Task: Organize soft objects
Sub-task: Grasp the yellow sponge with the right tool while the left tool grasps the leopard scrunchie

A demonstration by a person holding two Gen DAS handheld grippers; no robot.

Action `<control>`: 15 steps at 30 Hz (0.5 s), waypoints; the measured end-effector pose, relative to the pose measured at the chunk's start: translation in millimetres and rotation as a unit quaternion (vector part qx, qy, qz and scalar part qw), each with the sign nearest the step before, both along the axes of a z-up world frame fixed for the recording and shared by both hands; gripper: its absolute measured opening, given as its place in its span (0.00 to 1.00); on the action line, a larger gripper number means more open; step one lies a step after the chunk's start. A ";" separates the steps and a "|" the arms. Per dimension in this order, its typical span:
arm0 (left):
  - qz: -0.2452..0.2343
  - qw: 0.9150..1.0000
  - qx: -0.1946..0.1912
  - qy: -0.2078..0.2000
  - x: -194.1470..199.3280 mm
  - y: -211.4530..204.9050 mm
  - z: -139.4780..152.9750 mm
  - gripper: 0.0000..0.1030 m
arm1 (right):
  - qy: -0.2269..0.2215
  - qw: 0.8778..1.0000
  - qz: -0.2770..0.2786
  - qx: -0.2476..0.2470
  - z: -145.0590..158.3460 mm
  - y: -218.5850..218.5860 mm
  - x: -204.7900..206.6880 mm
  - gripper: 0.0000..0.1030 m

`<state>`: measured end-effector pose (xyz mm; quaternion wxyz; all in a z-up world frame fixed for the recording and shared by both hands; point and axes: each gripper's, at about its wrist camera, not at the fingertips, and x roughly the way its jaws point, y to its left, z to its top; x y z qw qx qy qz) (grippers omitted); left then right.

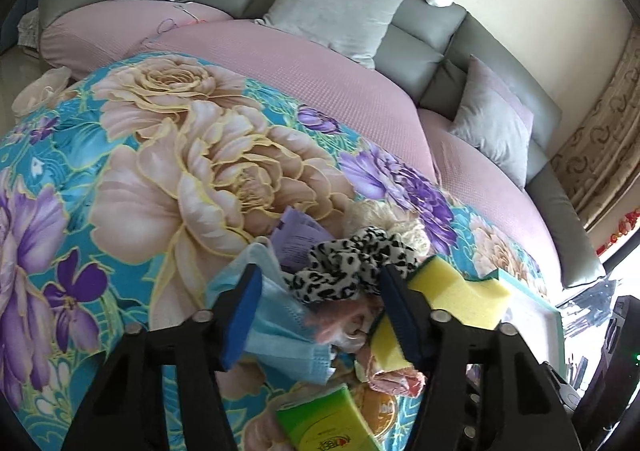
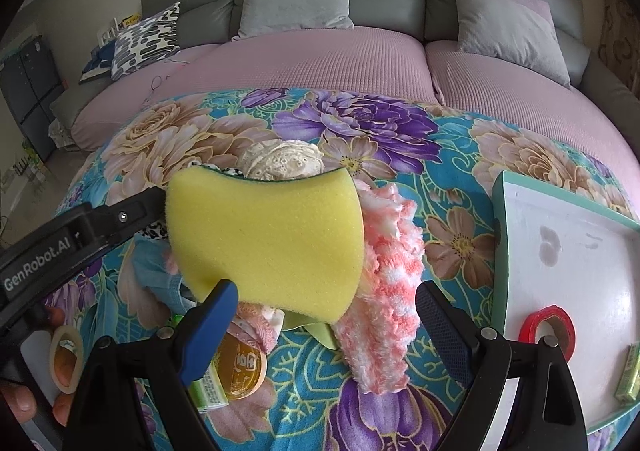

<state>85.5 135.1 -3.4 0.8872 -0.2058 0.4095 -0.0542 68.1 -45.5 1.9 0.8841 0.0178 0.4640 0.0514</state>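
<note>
Right now both of my pairs of jaws stand wide apart and neither is clamped on anything. My left gripper (image 1: 320, 291) hangs over a heap of soft things on the floral blanket (image 1: 160, 171): a blue face mask (image 1: 280, 327) lies by the left finger and a leopard-print scrunchie (image 1: 352, 271) sits between the two fingers. The yellow sponge (image 1: 456, 291) leans against the right finger; whether it rests on the heap or on that finger, I cannot tell.

From my right gripper (image 2: 324, 311) the same sponge (image 2: 264, 235) fills the middle of the view, its lower edge just above my open fingers. A pink-and-white fluffy cloth (image 2: 384, 291) lies right beside it, and a cream lace piece (image 2: 284, 163) sits behind it. To the right stands a white tray (image 2: 500, 251) with a teal rim, and a red tape roll (image 2: 548, 325) lies in it.
</note>
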 end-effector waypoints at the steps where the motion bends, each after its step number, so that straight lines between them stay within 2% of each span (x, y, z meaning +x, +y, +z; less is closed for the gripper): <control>1: -0.004 1.000 -0.003 0.000 0.8 -0.6 -0.9 0.49 | 0.001 1.000 -0.001 0.000 -0.1 -0.4 0.0 0.90; 10: -0.022 1.000 -0.014 -0.002 3.0 -7.7 -3.5 0.18 | 0.003 1.000 -0.003 0.007 -0.9 -2.9 -0.4 0.90; 15: -0.015 1.000 -0.018 -0.007 1.7 -5.0 -2.5 0.12 | 0.003 1.000 -0.003 0.013 -1.4 -3.9 -0.3 0.90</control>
